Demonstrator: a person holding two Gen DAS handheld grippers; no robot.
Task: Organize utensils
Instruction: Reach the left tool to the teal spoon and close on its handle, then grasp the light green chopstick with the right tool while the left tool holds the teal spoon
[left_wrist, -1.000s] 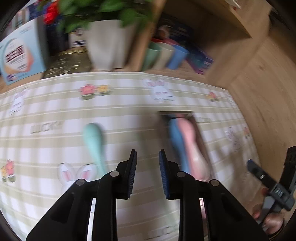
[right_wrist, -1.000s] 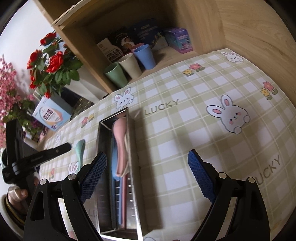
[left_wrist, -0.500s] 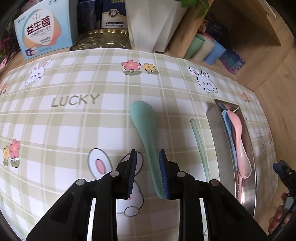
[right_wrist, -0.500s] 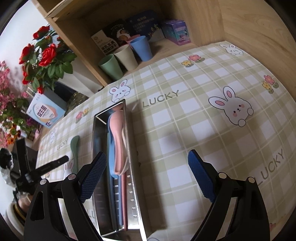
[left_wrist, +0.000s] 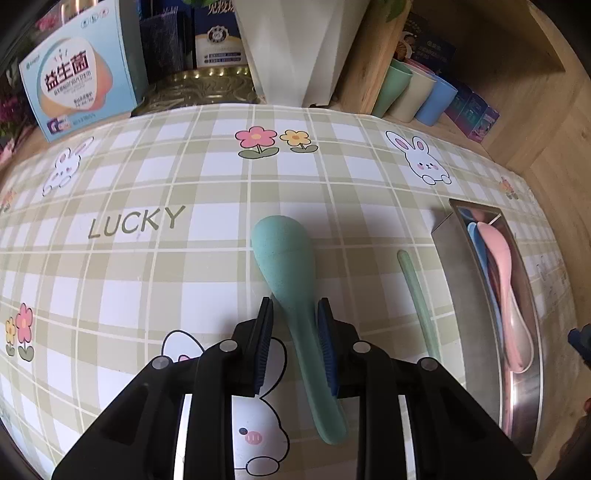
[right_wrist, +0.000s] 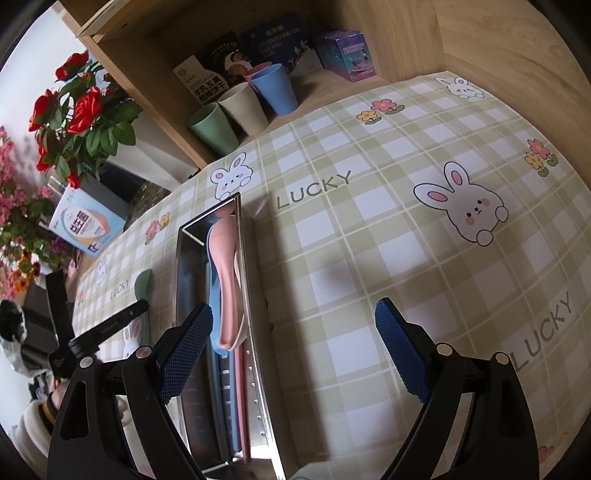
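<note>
A green spoon (left_wrist: 291, 280) lies bowl-down on the checked tablecloth. My left gripper (left_wrist: 295, 321) is over its handle with a finger on each side, narrowly open and not closed on it. A thin green stick-like utensil (left_wrist: 415, 291) lies to its right. A steel tray (left_wrist: 443, 229) further right holds a pink spoon (left_wrist: 506, 280) and a blue spoon (left_wrist: 476, 243). In the right wrist view my right gripper (right_wrist: 295, 347) is wide open and empty above the tray (right_wrist: 255, 369), where the pink spoon (right_wrist: 229, 280) shows too.
A light blue box (left_wrist: 77, 85) and a white plant pot (left_wrist: 295, 48) stand at the back. Green, beige and blue cups (right_wrist: 243, 110) sit in the wooden shelf opening. Red flowers (right_wrist: 74, 122) stand at the left. A wooden wall borders the right side.
My left gripper has swung left from the tray to the green spoon and now straddles its handle. The right gripper has shifted only slightly and stays open.
</note>
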